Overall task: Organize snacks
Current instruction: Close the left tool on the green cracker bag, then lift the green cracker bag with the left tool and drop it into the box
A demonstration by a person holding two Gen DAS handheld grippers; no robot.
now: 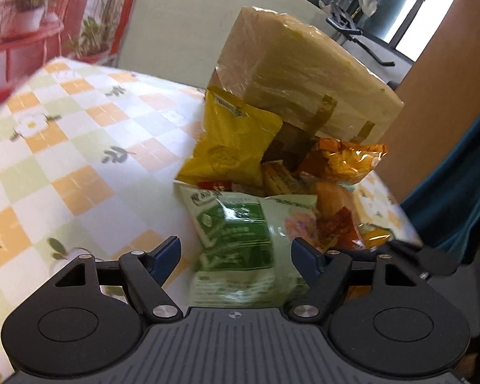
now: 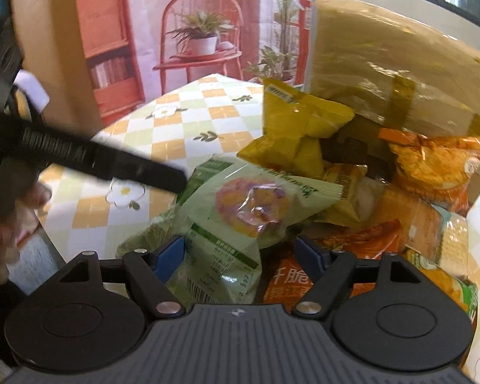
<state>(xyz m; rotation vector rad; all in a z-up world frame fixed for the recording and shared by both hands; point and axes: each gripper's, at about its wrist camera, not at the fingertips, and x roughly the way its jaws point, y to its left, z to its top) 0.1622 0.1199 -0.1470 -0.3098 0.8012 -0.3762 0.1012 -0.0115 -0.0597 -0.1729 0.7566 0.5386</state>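
Note:
A heap of snack packets lies on the checked tablecloth (image 1: 80, 160) against a tilted cardboard box (image 1: 304, 73) wrapped in plastic. My left gripper (image 1: 236, 252) is open over a pale green packet (image 1: 236, 233), which lies between the blue pads without being pinched. My right gripper (image 2: 243, 252) is open too. The green packet (image 2: 249, 204) sits between its fingers, with a gap at the right pad. A yellow packet (image 1: 230, 140) and an orange packet (image 1: 348, 160) lean on the box behind. In the right wrist view, the left gripper's black finger (image 2: 128, 160) reaches in from the left toward the green packet.
More packets, among them a red-orange one (image 2: 288, 281), crowd the right side of the heap. The box (image 2: 384, 64) blocks the far side. A brown panel (image 1: 432, 96) and a blue sleeve (image 1: 457, 192) stand at the right. A hand (image 2: 3, 240) holds the left gripper.

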